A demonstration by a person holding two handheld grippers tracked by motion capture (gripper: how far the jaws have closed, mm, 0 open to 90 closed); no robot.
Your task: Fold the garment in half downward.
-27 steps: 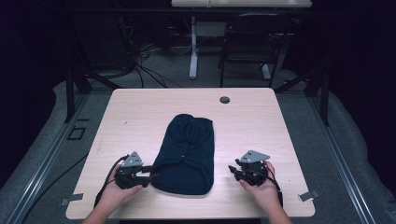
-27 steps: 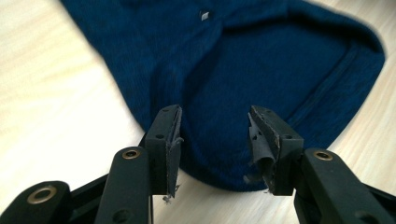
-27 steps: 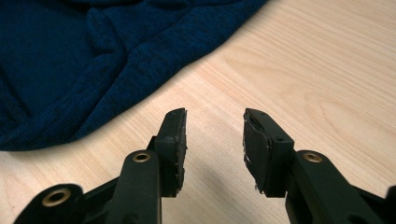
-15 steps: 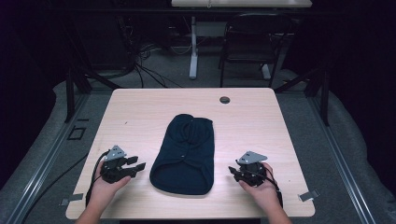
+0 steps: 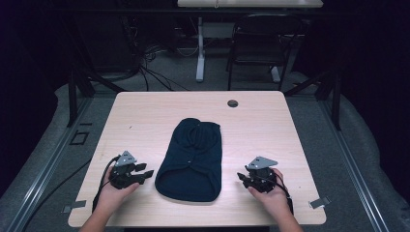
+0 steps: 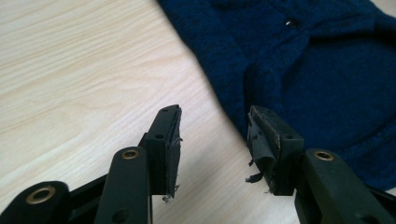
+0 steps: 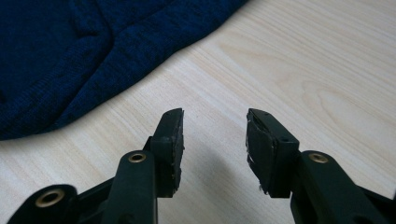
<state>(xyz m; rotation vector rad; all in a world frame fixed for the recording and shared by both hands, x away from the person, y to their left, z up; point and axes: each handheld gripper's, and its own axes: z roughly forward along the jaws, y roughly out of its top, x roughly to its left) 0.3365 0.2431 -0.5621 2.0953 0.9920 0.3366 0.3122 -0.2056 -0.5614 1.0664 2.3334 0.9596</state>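
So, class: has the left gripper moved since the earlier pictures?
Yes. The left gripper first touched the dark blue garment, pulled back toward the table's left edge, and now sits close beside the garment again, open.

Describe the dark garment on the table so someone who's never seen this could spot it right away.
On the light wooden table, look at the middle, between the two grippers. The navy knit garment lies there folded into a rounded oblong. It is the one soft, dark blue thing; the small dark disc near the far edge is hard.
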